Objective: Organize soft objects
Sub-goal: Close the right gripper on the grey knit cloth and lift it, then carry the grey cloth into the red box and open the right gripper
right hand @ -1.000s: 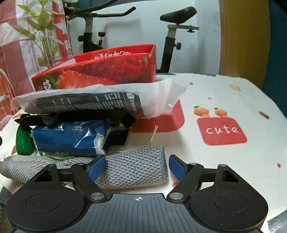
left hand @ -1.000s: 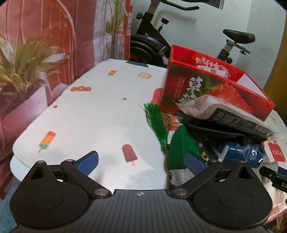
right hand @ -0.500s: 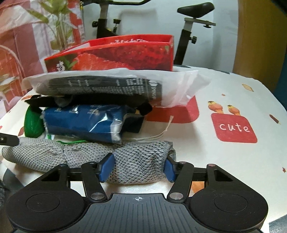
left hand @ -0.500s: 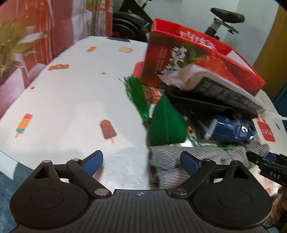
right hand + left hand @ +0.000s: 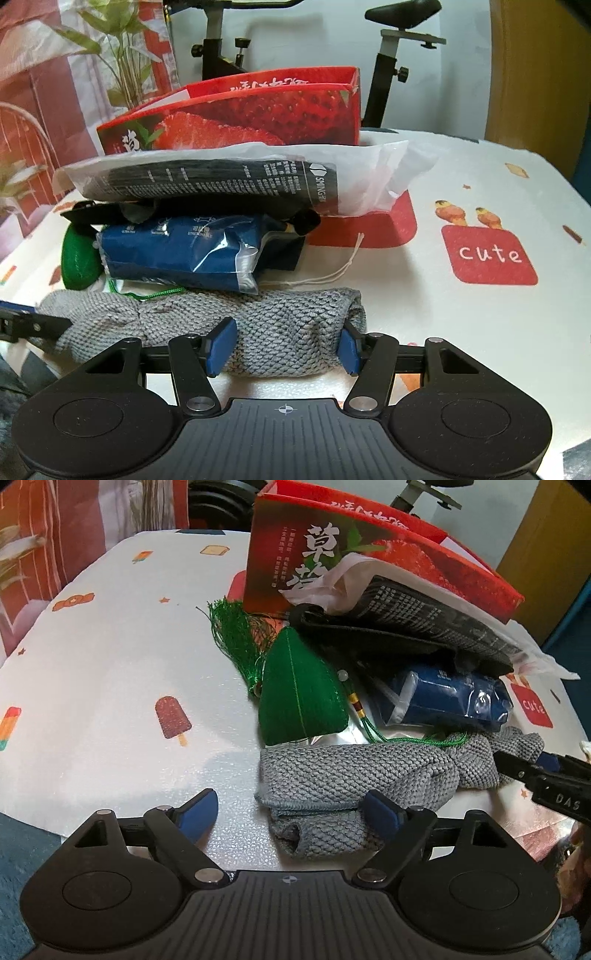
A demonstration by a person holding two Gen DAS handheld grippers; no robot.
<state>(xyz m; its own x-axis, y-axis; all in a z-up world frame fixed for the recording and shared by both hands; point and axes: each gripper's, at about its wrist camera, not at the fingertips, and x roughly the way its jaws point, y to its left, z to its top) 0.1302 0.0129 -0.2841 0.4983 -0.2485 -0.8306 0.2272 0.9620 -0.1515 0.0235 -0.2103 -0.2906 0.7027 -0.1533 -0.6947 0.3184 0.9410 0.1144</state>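
A grey knitted cloth (image 5: 354, 775) lies crumpled along the near side of the table. My left gripper (image 5: 291, 812) hangs over its left end, jaws closing. The right pad touches the cloth and the left pad stands apart from it. My right gripper (image 5: 284, 347) is shut on the grey knitted cloth (image 5: 280, 314) at its other end, both pads pressed into it. The right gripper's fingertips (image 5: 517, 768) show at the left view's edge. Behind the cloth lie a green plush pouch (image 5: 303, 694) with a tassel, a blue packet (image 5: 447, 698) and a black item in a white bag (image 5: 424, 616).
A red strawberry box (image 5: 332, 554) stands open behind the pile. The white printed tablecloth (image 5: 110, 664) stretches left to the table's edge. An exercise bike (image 5: 388, 55) stands beyond the table, with a red plant-print hanging (image 5: 55, 92) at the left.
My left gripper has come down and forward over the grey cloth's left end, and its jaws have narrowed. My right gripper's jaws have closed onto the cloth's right end.
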